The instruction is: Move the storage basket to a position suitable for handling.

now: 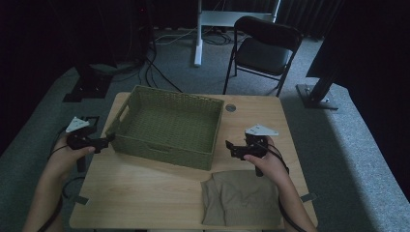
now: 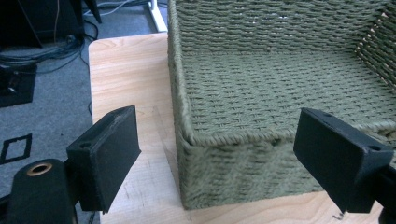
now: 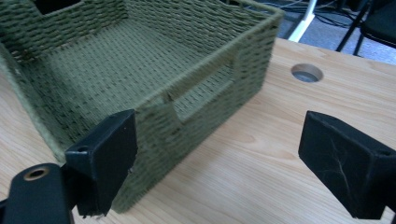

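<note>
An empty green woven basket (image 1: 162,147) stands on the wooden table (image 1: 140,193), left of its middle. My left gripper (image 1: 107,140) is at the basket's near left corner, open. In the left gripper view its jaws stand wide apart either side of that corner of the basket (image 2: 243,172), with nothing held by the left gripper (image 2: 224,156). My right gripper (image 1: 229,147) hovers just right of the basket, open. In the right gripper view the handle-slotted basket wall (image 3: 205,93) lies ahead of the empty right gripper (image 3: 224,161). A folded khaki cloth (image 1: 241,198) lies at the table's near right.
A round cable hole (image 1: 230,107) sits in the table behind the right gripper, also seen as a cable hole (image 3: 307,73) beside the basket. A black folding chair (image 1: 263,48) and a white desk leg (image 1: 198,34) stand beyond the table. Cables run over the grey carpet.
</note>
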A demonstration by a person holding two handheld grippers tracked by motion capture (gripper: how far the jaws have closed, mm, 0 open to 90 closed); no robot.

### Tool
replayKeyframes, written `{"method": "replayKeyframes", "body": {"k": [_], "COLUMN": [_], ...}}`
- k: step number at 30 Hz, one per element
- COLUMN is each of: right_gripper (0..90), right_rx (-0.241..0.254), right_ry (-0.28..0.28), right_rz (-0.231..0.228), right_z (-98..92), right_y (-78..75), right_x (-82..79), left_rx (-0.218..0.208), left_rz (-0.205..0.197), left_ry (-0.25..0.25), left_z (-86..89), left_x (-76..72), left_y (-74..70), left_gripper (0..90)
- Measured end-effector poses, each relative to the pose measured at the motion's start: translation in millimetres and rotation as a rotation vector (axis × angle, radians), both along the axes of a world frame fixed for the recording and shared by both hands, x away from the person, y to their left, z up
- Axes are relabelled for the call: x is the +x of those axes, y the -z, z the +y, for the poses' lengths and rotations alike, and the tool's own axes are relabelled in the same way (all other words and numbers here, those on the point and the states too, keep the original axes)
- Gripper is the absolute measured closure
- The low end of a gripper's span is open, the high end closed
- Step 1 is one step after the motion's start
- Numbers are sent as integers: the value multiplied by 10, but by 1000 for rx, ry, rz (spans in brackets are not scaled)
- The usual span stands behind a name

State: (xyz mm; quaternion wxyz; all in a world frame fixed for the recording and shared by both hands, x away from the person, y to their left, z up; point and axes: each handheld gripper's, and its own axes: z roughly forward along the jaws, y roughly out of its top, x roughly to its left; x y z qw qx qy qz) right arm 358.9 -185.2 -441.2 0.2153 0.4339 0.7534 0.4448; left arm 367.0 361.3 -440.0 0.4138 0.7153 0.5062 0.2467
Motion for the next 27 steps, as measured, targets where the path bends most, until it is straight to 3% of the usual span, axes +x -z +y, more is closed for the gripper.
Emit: {"method": "replayKeyframes", "body": {"k": [5, 10, 14, 18, 21, 25, 27], "right_gripper": [113, 113, 113, 114, 113, 114, 114], "right_rx": [0, 11, 26, 31, 29, 9, 7], "right_ry": [-22, -32, -36, -31, -21, 5, 15], "right_rz": [0, 0, 3, 15, 23, 31, 39], "right_z": [132, 267, 393, 526, 589, 707, 735], "right_y": [3, -4, 8, 49, 89, 191, 212], "right_x": [16, 35, 65, 101, 123, 156, 153], "left_rx": [22, 1, 11, 2, 6, 44, 21], "left_rz": [-12, 10, 31, 28, 33, 65, 74], "left_ry": [21, 19, 20, 12, 8, 9, -12], "left_z": [-41, -70, -97, -115, -118, -127, -124], "left_x": [131, 282, 372, 444, 460, 535, 538], "left_y": [15, 80, 139, 159, 165, 249, 265], "left_gripper": [151, 151, 151, 158, 219, 277, 334]}}
